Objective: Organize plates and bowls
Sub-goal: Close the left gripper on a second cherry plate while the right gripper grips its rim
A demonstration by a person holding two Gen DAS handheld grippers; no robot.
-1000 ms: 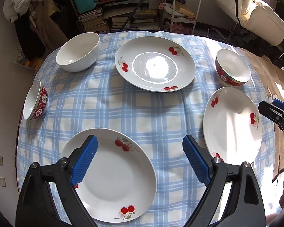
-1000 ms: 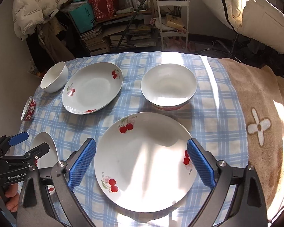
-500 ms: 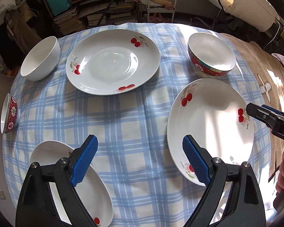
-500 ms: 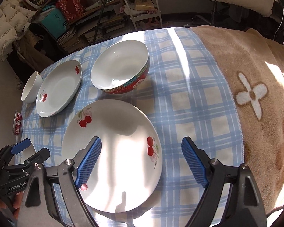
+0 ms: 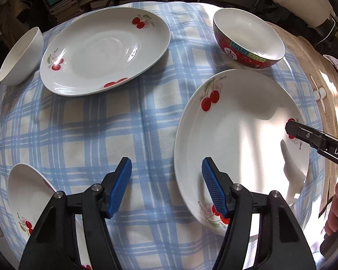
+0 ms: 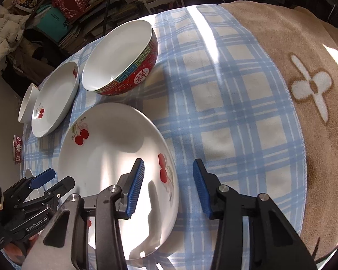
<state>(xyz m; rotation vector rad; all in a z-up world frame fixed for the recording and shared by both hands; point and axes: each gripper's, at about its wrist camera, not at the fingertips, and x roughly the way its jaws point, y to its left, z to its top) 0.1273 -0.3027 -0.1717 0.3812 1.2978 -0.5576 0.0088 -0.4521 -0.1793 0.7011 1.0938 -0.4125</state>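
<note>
We've got the near cherry plate (image 5: 241,139) as our anchor: left gripper (image 5: 166,186) straddles its near-left rim, right gripper (image 6: 169,186) its right rim, both half-open and closing, likely so we lift it level; contact unclear.

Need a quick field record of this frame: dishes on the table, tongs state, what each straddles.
surface: blue plaid tablecloth, tan blanket beside it
near cherry plate: both tongs at its rim
far cherry plate: untouched
third cherry plate: partly visible at the left edge
red patterned bowl: upright, behind the near plate
white bowl: far left
left tongs: closing, straddling the near plate's left rim, no contact
right tongs: closing, straddling its right rim, no contact
</note>
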